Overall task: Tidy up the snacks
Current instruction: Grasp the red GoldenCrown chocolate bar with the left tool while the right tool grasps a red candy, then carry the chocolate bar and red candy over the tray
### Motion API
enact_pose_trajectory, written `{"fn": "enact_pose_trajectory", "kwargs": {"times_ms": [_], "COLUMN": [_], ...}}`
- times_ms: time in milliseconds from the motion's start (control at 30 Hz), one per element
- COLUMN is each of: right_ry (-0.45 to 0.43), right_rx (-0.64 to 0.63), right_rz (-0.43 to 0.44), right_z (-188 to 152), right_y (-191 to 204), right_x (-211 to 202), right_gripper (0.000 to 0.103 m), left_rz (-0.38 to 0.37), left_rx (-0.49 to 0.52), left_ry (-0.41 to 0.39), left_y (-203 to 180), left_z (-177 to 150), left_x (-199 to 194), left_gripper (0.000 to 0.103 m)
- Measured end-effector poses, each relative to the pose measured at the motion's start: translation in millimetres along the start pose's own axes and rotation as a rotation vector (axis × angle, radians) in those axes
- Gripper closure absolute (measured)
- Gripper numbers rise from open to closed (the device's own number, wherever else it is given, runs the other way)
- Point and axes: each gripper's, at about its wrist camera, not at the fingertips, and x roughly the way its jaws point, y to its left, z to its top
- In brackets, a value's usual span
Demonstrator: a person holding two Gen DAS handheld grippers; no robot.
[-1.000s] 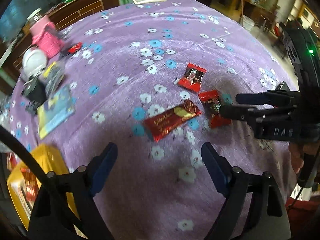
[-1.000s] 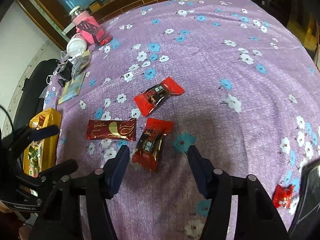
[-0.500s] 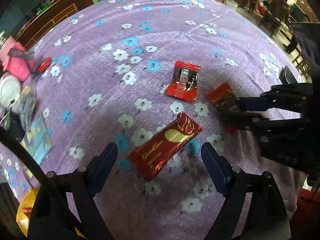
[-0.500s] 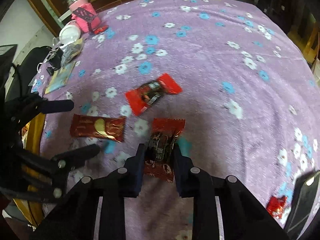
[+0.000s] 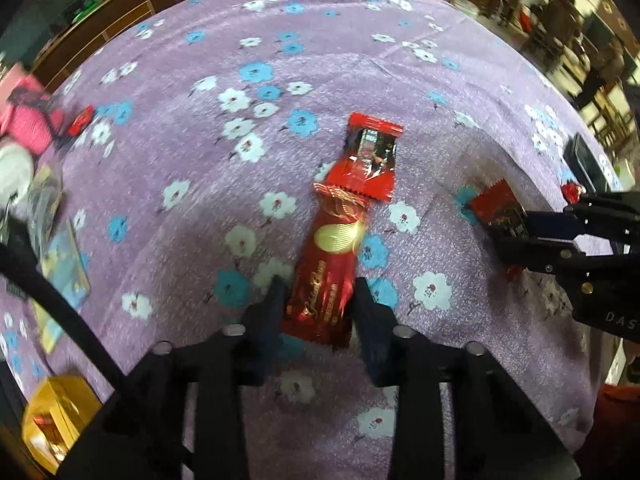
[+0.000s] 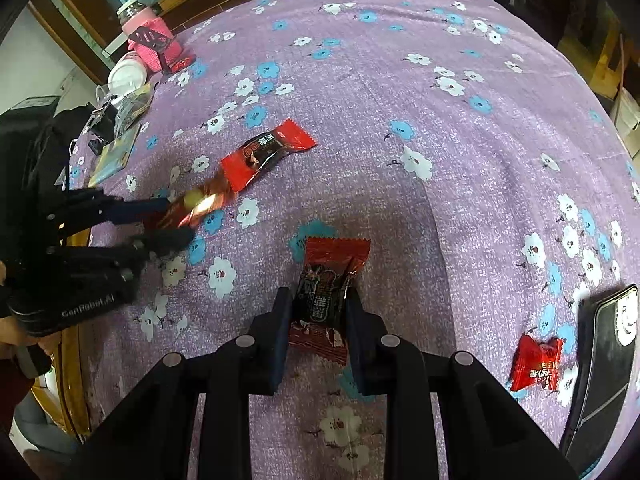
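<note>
I have a snack in each gripper. My left gripper (image 5: 318, 300) has just been closing, and its fingers are now clamped on the near end of the long bar (image 5: 330, 264), which lies on the purple cloth (image 5: 200, 184) with its far end tucked against the red wrapper (image 5: 368, 160) beyond it. My right gripper (image 6: 318, 312) is clamped across the middle of the dark packet (image 6: 328, 292), its crinkled red ends sticking out past the fingers on both sides.

To do this lift well, I would raise the bar straight up first. I hold it only by one end, so I judge it will droop and swing; a slow rise keeps it from dragging the red wrapper along. The foil looks slick, so I would keep the squeeze firm without crushing what is inside.

The packet is gripped nearer its centre and should hang steadier. I would lift it clear of the cloth before carrying it sideways, so the loose edge does not catch.

My two grippers sit near each other, so I would move them apart as they rise. The yellow box (image 5: 60, 424) at the left edge looks like the likely place for the snacks, though I cannot be sure. A small candy (image 6: 538, 362) waits beside the dark phone (image 6: 604, 364).
</note>
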Motion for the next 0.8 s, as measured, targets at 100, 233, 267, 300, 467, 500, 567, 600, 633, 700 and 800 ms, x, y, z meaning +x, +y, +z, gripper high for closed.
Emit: {"fn": "enact_pose_trajectory", "kwargs": {"times_ms": [100, 233, 267, 300, 467, 500, 567, 600, 633, 700, 800], "right_ry": [0.003, 0.015, 0.018, 0.020, 0.025, 0.023, 0.025, 0.026, 0.025, 0.025, 0.023], "right_rx": [-0.009, -0.022, -0.026, -0.031, -0.062, -0.070, -0.081, -0.086, -0.094, -0.114, -0.135], "right_rz": [0.000, 0.007, 0.009, 0.011, 0.006, 0.003, -0.001, -0.002, -0.003, -0.007, -0.011], "right_z": [-3, -10, -12, -15, -26, -27, -27, -27, -28, -28, -28], "right_y": [1, 1, 0, 0, 2, 2, 3, 3, 3, 4, 6], "right_x": [-1, -3, -4, -5, -8, -8, -8, -8, -8, -8, -7], "right_gripper": [0.078, 0.078, 0.078, 0.078, 0.078, 0.078, 0.078, 0.078, 0.078, 0.078, 0.078], "left_rz": [-0.042, -0.066, -0.061, -0.056, -0.040, -0.028, -0.012, -0.004, 0.006, 0.028, 0.051], "left_rx": [-0.065, -0.120, -0.127, -0.134, -0.172, -0.176, -0.184, -0.182, -0.180, -0.178, -0.179], "left_ry": [-0.002, 0.019, 0.028, 0.035, 0.047, 0.047, 0.051, 0.052, 0.052, 0.054, 0.049], "left_y": [3, -4, -8, -10, -23, -25, -26, -26, -28, -30, -34], "left_z": [-15, -36, -42, -46, -62, -61, -54, -51, -48, -41, -34], "left_x": [-7, -16, -18, -19, -24, -24, -20, -19, -17, -14, -8], "left_gripper": [0.070, 0.070, 0.070, 0.070, 0.068, 0.067, 0.064, 0.062, 0.060, 0.058, 0.059]}}
